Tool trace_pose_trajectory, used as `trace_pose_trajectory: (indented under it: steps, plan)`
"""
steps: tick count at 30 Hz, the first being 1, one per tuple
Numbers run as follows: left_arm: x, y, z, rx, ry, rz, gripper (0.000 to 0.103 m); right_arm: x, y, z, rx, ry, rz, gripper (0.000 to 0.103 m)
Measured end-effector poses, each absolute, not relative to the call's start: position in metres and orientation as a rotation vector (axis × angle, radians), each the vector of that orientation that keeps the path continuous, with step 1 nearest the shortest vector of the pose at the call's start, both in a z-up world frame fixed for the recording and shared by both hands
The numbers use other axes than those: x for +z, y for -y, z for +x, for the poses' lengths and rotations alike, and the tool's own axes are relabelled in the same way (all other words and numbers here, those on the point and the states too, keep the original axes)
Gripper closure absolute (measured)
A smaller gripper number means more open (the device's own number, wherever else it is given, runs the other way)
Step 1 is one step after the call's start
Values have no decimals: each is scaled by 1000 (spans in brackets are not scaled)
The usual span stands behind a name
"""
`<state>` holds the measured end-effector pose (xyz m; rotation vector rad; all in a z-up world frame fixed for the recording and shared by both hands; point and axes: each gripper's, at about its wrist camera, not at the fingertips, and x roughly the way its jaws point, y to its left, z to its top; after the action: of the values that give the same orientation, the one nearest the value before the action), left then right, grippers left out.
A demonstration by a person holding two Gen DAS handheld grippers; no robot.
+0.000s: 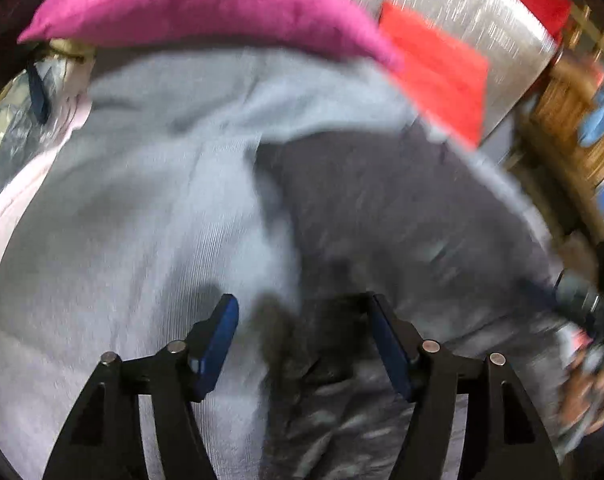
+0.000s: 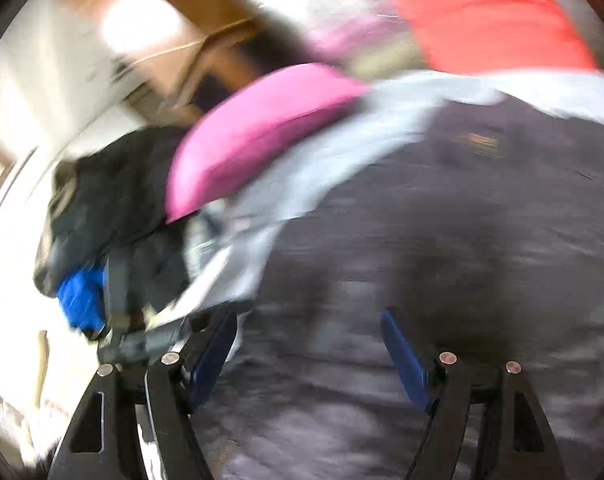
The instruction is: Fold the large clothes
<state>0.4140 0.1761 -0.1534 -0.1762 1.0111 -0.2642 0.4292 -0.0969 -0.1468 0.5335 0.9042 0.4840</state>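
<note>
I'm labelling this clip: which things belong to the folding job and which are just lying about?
Job:
dark grey garment
light grey ribbed garment
left gripper
right gripper

Lying about:
magenta pillow
red cushion
blue cloth

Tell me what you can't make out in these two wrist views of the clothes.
- Dark grey garment, right wrist view: motion blur hides its type and small label.
- Light grey cloth, left wrist view: its edges run out of frame.
- Dark pile beside the pink cushion, right wrist view: blurred, contents unclear.
- Right edge clutter, left wrist view: smeared.
</note>
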Motion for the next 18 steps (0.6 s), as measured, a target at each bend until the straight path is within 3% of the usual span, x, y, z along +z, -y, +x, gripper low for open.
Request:
trace_pose_trajectory:
  steps: [3,7,9,12,18]
  plan:
    - [-156,-173,413,-232,-1009,-195,40,-181,129,433,375,-1006,573,31]
    - [-128,-185,399,-211,-965,-280,39,-137,140,416,391,-924,559,29]
    - [-118,-194,383,-204,-949,-303,33,-111,147,393,403,-868,528,29]
    - [-112,-214,333,-204,-932,-311,27,-97,178,339,371,-821,515,21]
    - [-125,-253,222,-170,-940,-374,22,-111,264,202,134,-869,482,19]
